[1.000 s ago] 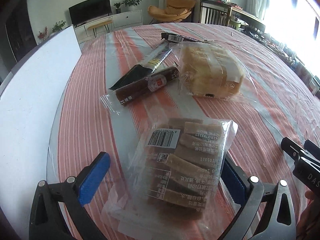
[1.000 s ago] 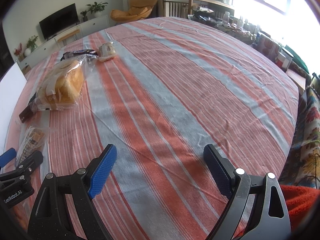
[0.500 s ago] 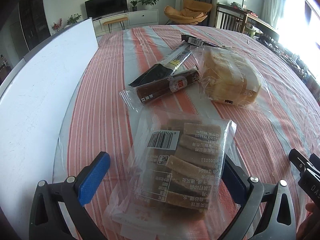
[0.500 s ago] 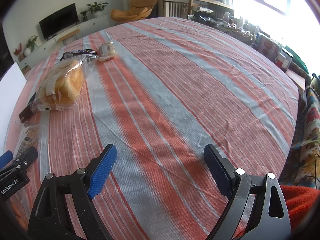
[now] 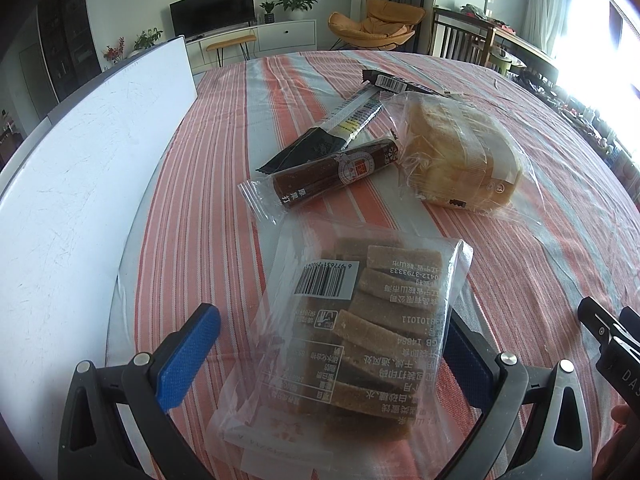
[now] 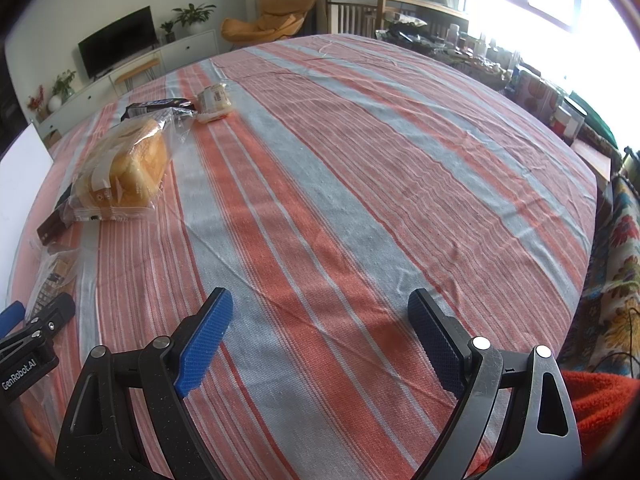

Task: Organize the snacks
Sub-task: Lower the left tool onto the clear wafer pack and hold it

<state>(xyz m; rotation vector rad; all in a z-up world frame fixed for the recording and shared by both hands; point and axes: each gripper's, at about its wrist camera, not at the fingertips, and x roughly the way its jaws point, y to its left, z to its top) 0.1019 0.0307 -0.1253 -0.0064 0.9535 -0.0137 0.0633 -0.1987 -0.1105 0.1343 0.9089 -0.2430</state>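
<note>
My left gripper (image 5: 326,346) is open low over the striped tablecloth (image 5: 200,208). A clear packet of brown slabs (image 5: 360,320) lies between its blue pads (image 5: 188,352); the packet's edge hides part of the right pad. Beyond it lie a dark brown roll in clear wrap (image 5: 332,176), a black sachet (image 5: 320,140), a bagged bread loaf (image 5: 460,160) and a black bar (image 5: 396,82). My right gripper (image 6: 320,340) stands open over bare cloth, empty. From that side I also see the loaf (image 6: 124,168), a small wrapped bun (image 6: 214,100) and the left gripper (image 6: 32,340).
A white board (image 5: 80,184) runs along the table's left side. The right gripper's body (image 5: 612,344) shows at the right edge of the left wrist view. Cluttered shelves (image 6: 552,100) and a patterned cloth (image 6: 620,280) lie past the table's right edge.
The left wrist view has turned and tilted up a little, showing more of the room. The packet stays between the left fingers. The right gripper has not moved.
</note>
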